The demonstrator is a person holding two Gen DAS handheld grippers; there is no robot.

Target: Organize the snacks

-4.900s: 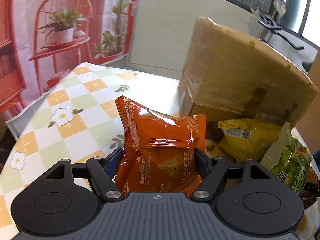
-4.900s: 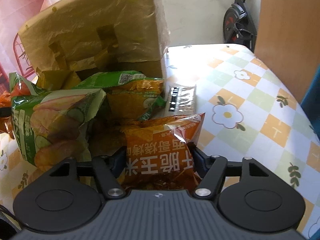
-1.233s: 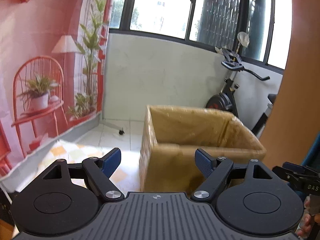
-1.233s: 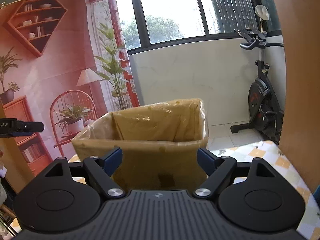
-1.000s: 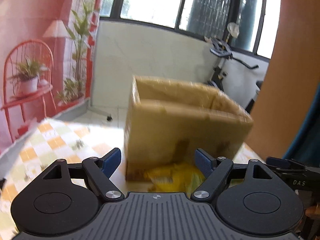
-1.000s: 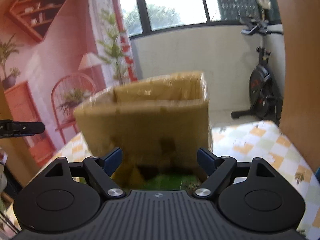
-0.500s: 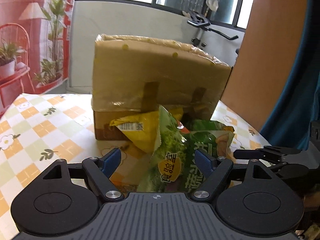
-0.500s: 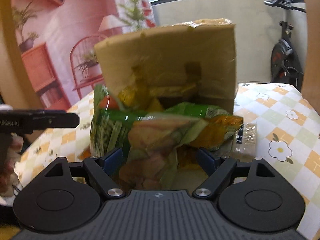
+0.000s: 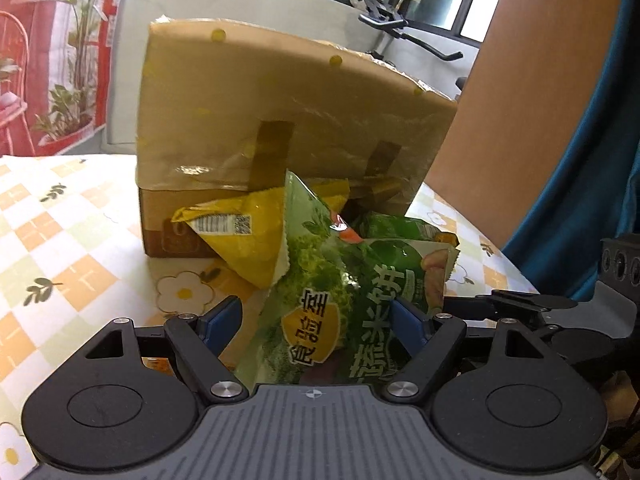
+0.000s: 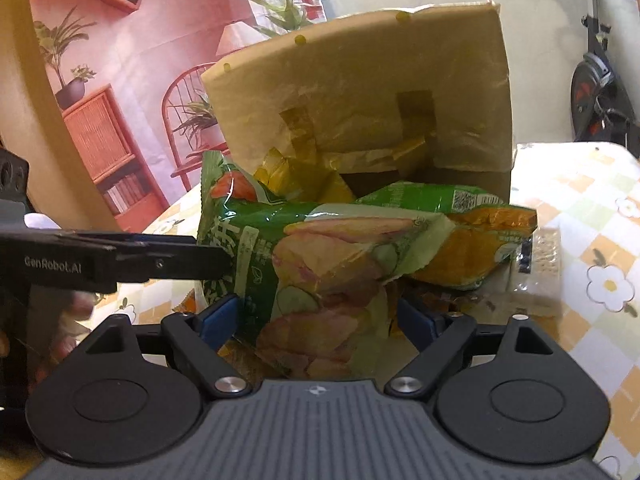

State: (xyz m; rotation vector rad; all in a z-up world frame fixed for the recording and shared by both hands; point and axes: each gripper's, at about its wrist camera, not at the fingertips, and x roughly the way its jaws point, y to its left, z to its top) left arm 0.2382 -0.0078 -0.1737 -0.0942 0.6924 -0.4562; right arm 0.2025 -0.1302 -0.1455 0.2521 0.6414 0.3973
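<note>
Both tools, the left tool [image 9: 316,316] and right tool [image 10: 318,312], now gape unclenched around the green snack bag [image 9: 344,300] before the cardboard box [image 9: 280,120] on the desk [image 9: 60,240], having dropped their orange packets; box contents are hidden.

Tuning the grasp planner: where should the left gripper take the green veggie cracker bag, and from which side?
Grip the green veggie cracker bag across its lower body, coming straight from the front. It stands nearly upright between the open fingers of the left gripper, its puffy middle facing the camera. The top seal leans on the yellow bag, so a high pinch would likely drag that along.
</note>
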